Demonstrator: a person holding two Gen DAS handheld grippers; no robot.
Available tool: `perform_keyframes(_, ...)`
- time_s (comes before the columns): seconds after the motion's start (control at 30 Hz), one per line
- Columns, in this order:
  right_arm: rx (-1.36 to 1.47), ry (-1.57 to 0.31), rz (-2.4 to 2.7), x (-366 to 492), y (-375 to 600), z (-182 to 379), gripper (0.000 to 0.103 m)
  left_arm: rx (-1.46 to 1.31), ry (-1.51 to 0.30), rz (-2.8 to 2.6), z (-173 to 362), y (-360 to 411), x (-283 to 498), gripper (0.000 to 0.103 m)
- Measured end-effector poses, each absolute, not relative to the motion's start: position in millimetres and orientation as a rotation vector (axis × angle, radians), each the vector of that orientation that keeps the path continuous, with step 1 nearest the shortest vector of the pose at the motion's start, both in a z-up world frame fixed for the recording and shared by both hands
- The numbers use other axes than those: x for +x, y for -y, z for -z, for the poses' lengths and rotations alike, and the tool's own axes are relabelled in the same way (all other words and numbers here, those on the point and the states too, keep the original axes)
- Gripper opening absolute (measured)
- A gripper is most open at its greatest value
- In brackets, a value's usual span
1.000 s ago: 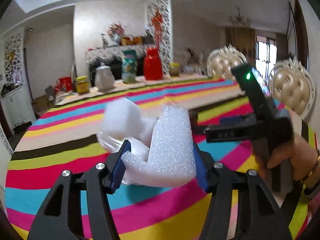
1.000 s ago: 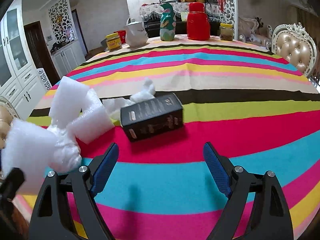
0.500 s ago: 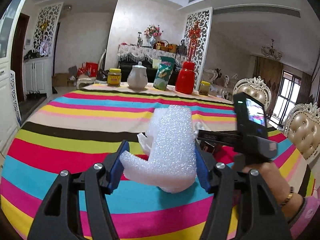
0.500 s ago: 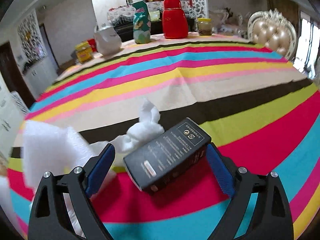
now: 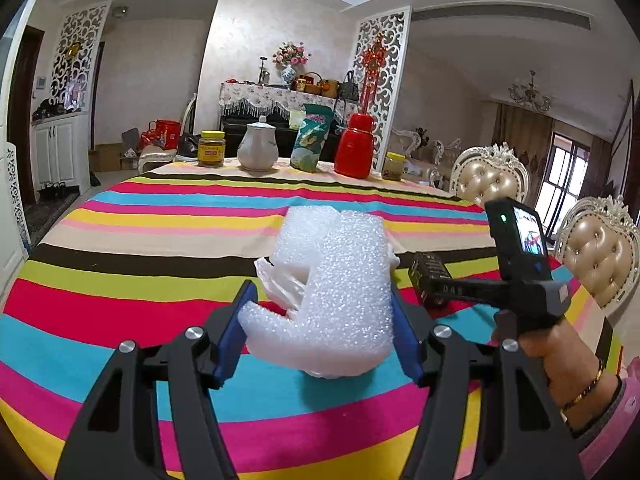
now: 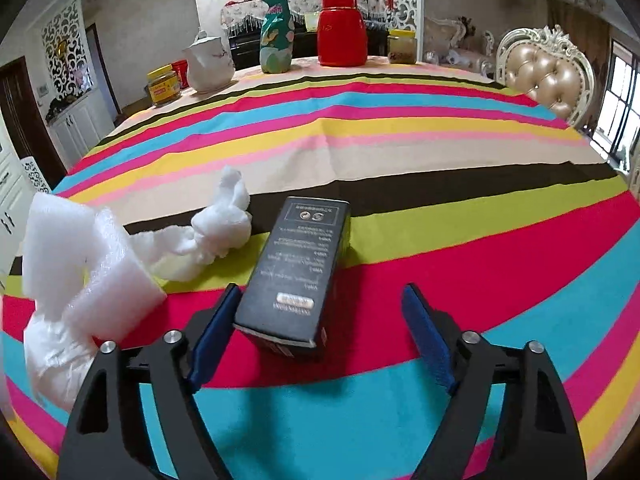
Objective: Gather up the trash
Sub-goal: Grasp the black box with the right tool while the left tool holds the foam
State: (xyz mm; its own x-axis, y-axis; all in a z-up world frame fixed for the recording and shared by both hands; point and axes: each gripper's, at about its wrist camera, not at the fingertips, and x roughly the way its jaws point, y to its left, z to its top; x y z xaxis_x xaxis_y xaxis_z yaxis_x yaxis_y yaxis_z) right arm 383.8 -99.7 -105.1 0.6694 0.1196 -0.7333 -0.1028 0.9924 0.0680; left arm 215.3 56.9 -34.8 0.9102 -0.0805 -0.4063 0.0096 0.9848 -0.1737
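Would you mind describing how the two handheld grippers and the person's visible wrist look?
Both the left gripper and right gripper have black angular fingers with silver bolts and blue ribbed pads. The right one carries a small lit screen and green light. The wrist wears a gold bangle, dark band and pink sleeve.

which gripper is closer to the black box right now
Right. The right gripper straddles the black box, left finger at its side, jaws just closing. The left gripper, clamping white foam, sits off to the box's left.

Black box (image 6: pixel 298 268) between closing tool (image 6: pixel 320 334) jaws — unclamped
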Motion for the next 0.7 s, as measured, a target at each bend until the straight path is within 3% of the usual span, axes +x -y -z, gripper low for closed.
perform_keyframes(0.1, 0.008, -0.84, -0.141, 389.5, 91.2, 106.5, 0.065, -0.169, -0.435, 0.049, 37.4, -56.8, 217.1, 0.061)
perform_keyframes(0.17, -0.019, -0.839, -0.137, 388.6, 85.8, 106.1, 0.038, -0.175, -0.442, 0.05, 38.4, -58.3, 219.1, 0.061)
perform_keyframes(0.7, -0.027, -0.772, -0.296, 293.8, 89.5, 81.8, 0.038, -0.13, -0.471, 0.071, 42.7, -48.4, 216.0, 0.061)
